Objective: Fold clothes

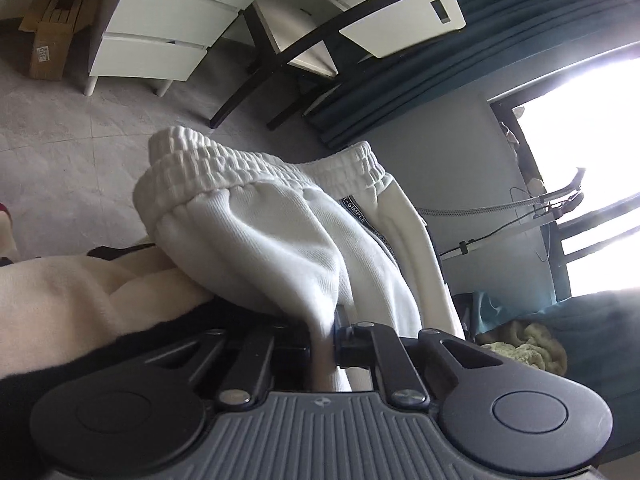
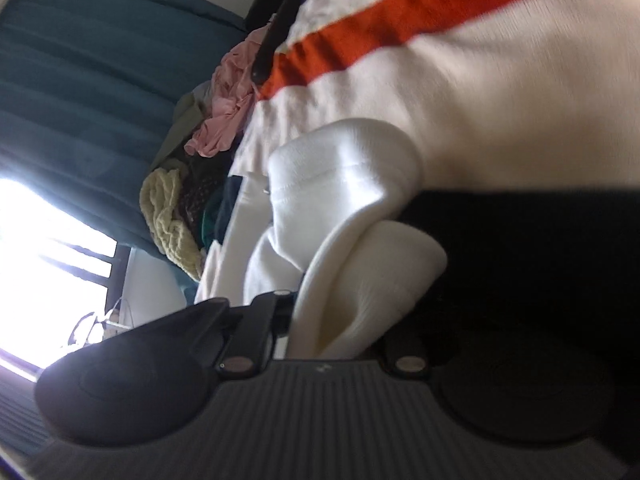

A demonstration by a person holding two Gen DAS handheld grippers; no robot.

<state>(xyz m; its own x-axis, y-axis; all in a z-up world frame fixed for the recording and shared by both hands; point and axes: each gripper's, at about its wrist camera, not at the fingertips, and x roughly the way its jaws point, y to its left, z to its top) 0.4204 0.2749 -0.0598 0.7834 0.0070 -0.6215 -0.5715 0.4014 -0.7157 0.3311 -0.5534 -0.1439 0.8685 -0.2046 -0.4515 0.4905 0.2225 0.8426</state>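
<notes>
White sweatpants (image 1: 256,216) with a ribbed elastic waistband (image 1: 224,164) and a lettered side stripe hang in front of the left wrist camera. My left gripper (image 1: 325,332) is shut on a fold of their cloth. In the right wrist view another part of the white sweatpants (image 2: 344,216) bunches up, and my right gripper (image 2: 320,320) is shut on a thick fold of it. The fingertips of both grippers are buried in fabric. Both views are tilted sideways.
A person in a cream top with an orange stripe (image 2: 460,64) and dark trousers (image 2: 540,264) stands close. A pile of clothes (image 2: 200,168) lies by teal curtains (image 2: 72,80). A white drawer unit (image 1: 160,28), dark table legs (image 1: 256,80) and a bright window (image 1: 592,184) surround the grey floor.
</notes>
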